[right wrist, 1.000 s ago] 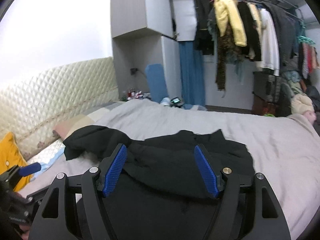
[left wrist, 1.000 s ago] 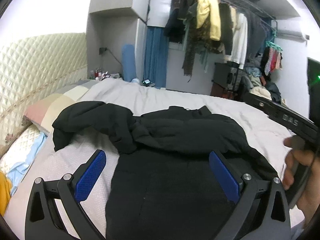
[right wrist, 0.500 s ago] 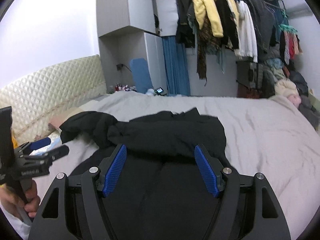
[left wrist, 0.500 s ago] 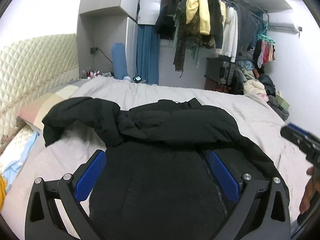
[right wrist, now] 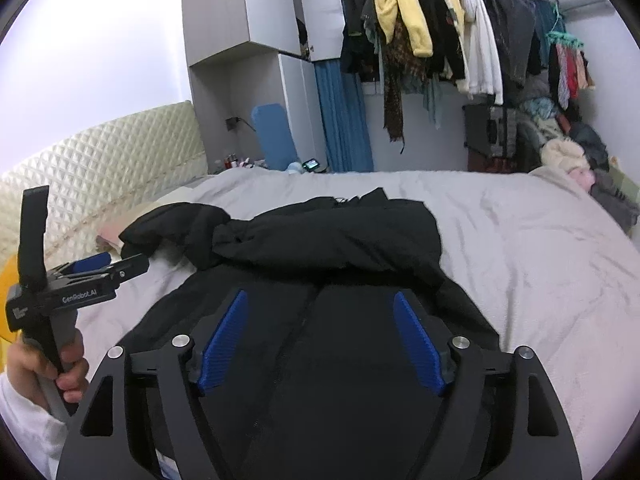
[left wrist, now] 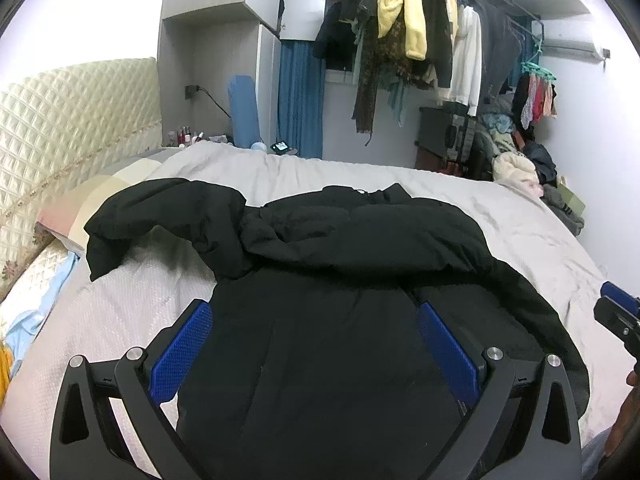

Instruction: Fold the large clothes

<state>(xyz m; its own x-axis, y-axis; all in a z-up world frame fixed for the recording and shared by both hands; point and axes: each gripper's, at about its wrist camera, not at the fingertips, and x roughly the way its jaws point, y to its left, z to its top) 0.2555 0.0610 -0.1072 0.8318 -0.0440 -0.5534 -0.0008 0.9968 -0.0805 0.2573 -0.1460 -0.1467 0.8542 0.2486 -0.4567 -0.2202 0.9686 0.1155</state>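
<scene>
A large black padded jacket [left wrist: 360,236] lies front up on the grey bed [left wrist: 520,232], its zip [right wrist: 296,328] running toward me. One sleeve is folded across the chest, and the other sleeve [left wrist: 160,208] trails left onto the pillows. My left gripper [left wrist: 314,316] hovers open over the jacket's lower body, nothing pressed between its blue pads. My right gripper [right wrist: 320,300] hangs over the zip with its jaws opening, the cloth below them and not pinched. The left gripper [right wrist: 116,264] also shows at the left of the right wrist view.
A quilted cream headboard [left wrist: 72,128] and pillows [left wrist: 80,208] are at the left. Behind the bed hang several garments on a rail [left wrist: 420,40], beside a grey wardrobe [right wrist: 240,60]. Heaped clothes [right wrist: 580,160] sit at the bed's far right corner. A hand [right wrist: 40,364] holds the left gripper.
The right gripper has swung to the right and sunk toward the jacket, its jaws a little wider. In the left wrist view it has slid to the right edge. The left gripper has dropped slightly.
</scene>
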